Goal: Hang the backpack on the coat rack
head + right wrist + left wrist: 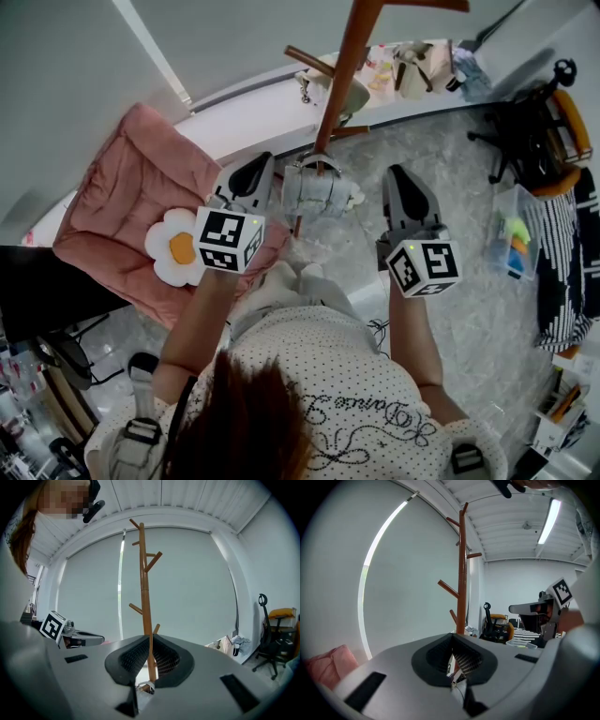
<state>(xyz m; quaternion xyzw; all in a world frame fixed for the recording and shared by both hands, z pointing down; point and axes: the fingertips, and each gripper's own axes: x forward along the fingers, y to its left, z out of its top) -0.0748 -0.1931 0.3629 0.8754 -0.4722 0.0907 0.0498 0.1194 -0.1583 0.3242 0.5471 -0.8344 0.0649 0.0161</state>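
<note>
The brown wooden coat rack [343, 75] rises in front of me, with pegs up its pole [461, 573] [144, 588]. A small silver-grey backpack [317, 190] hangs against the pole low down, between my two grippers and apart from both. My left gripper [255, 167] [452, 641] is to its left, its jaws shut with nothing held. On the other side is my right gripper [398, 176] [150, 641], also shut and empty. Each gripper view shows the other gripper off to its side.
A pink cushioned chair [131, 197] with a white flower cushion [175, 247] stands at the left. At the right are a black office chair [534, 131] and a clear bin [517, 234]. Clutter lies along the far wall [422, 66].
</note>
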